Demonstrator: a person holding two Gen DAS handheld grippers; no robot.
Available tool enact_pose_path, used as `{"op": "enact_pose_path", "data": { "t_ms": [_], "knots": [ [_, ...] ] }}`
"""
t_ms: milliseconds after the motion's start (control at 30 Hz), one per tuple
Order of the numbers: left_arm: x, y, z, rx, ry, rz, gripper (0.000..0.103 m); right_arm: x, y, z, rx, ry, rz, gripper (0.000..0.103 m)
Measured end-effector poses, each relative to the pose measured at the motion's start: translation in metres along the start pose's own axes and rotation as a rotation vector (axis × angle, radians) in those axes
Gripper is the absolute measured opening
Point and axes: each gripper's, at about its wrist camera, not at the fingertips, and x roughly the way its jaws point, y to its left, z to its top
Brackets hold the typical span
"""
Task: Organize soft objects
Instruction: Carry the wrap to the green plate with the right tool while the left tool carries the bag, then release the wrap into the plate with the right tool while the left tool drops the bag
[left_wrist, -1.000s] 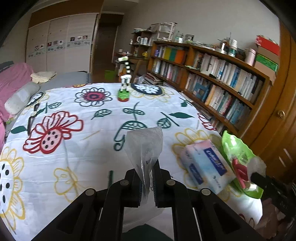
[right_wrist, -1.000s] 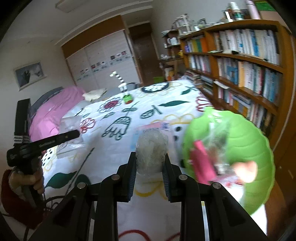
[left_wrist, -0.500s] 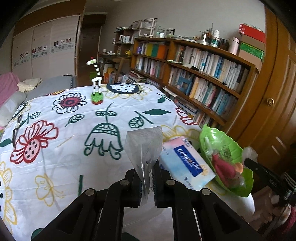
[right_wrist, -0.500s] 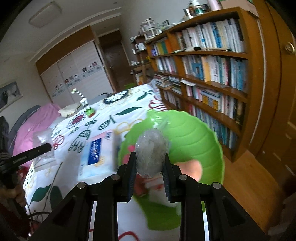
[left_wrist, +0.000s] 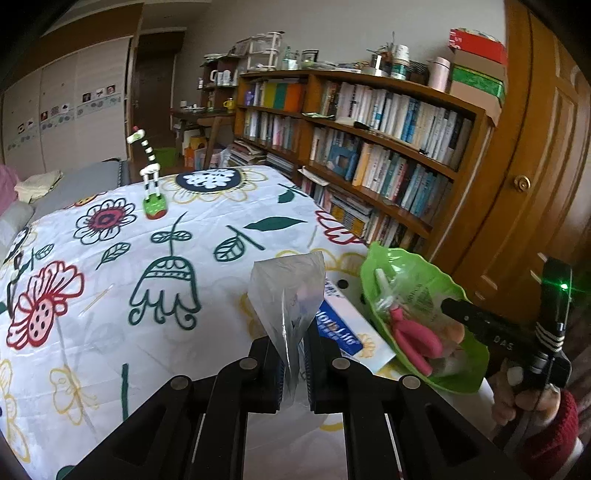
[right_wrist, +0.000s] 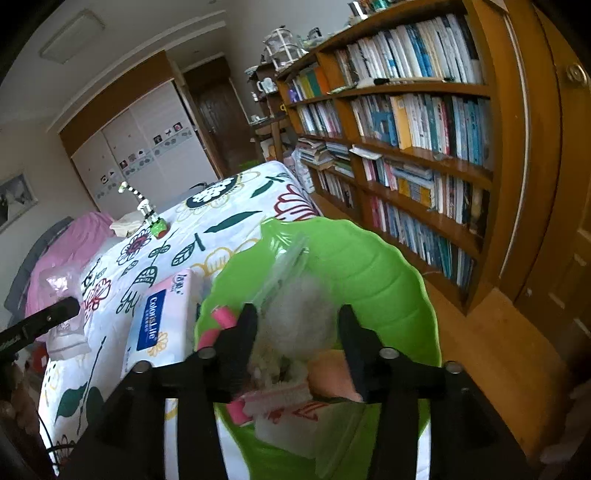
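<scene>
Right claw (right_wrist: 297, 328) stands wide open over the green bowl (right_wrist: 376, 273), a white fluffy wad (right_wrist: 299, 314) loose between its fingers, apparently just dropped among the pink pieces (right_wrist: 223, 317) already there. Left claw (left_wrist: 293, 365) is pinched shut on a clear plastic bag (left_wrist: 288, 295), held above the bedspread (left_wrist: 110, 295) with the bowl off to its right. Judged: several items binned; the bag is left to go, possibly also the tissue pack (right_wrist: 162, 317) just left of the bowl.

A white bedspread (left_wrist: 110, 314) printed with red, yellow and dark green flowers and leaves; a bright lime-green leaf-shaped plastic bowl (right_wrist: 373, 273); a white-and-pink tissue pack (right_wrist: 162, 317) (blue label); a black-and-white striped giraffe toy (left_wrist: 149, 173) on a green-and-red base.
</scene>
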Motion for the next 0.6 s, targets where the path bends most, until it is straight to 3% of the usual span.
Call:
{"op": "enact_pose_path", "data": {
  "t_ms": [600],
  "knots": [
    [0.047, -0.069, 0.021, 0.094, 0.081, -0.177, 0.009, -0.028, -0.037, -0.008, 0.040, -0.062, -0.084, 0.051]
  ]
}}
